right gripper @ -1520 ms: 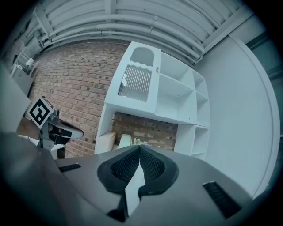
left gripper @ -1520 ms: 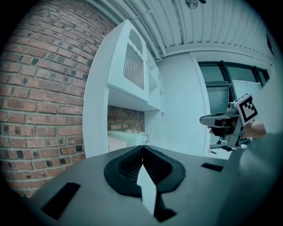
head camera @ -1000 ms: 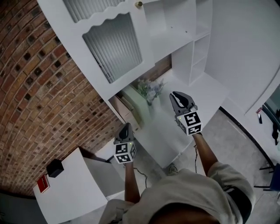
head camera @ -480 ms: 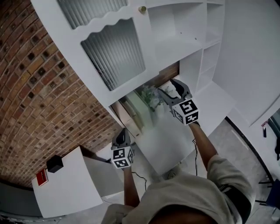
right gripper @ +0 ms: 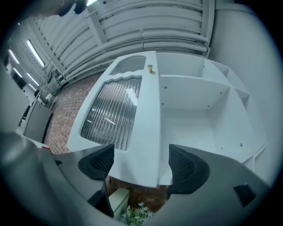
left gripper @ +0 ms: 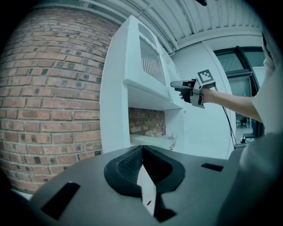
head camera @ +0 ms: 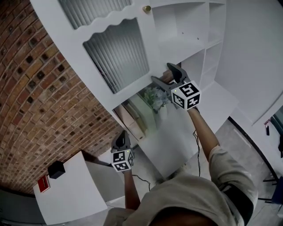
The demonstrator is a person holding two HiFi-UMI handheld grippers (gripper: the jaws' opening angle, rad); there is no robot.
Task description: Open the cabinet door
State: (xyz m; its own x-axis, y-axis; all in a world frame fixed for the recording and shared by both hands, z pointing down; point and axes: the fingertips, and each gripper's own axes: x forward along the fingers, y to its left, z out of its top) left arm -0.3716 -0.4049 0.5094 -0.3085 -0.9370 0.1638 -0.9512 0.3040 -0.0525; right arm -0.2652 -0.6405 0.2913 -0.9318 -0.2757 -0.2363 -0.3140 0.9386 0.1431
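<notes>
The brick wall (head camera: pixel 40 101) lies to the left of the left tool (head camera: pixel 120 137). That tool hangs low beside the front edge of the white surface (head camera: pixel 177 145) and points roughly level toward the cabinet's side. Its jaws are together and hold nothing I can name. A pale sliver sits in the slot behind their tips, and I cannot tell what it is. It reads as parked there, out of the way, so the other arm can work.

Above and ahead of it is the cabinet door (head camera: pixel 117 53), white-framed with ribbed glass. Its small brass knob (head camera: pixel 146 8) sits high on the edge nearest the right tool. From these views I cannot tell whether the door is fully shut or slightly ajar.

The right tool (head camera: pixel 166 76) is raised and tilted upward, close under the door's lower corner. Its jaws are opening and stand wide, with nothing between the pads. In the right gripper view the door's bottom corner shows in the gap, but beyond the tips and not touched. The knob is well above and ahead of it. The upward aim and the spreading jaws suggest it is lining up on the knob, the only handle on that door. Below this tool, a plant (head camera: pixel 154 95) stands in the recess behind the surface.

To the right of the tool the open shelves (head camera: pixel 185 39) have no door, so the arm has room there. The next move probably calls for climbing to the knob, which is a small target for jaws this wide.
</notes>
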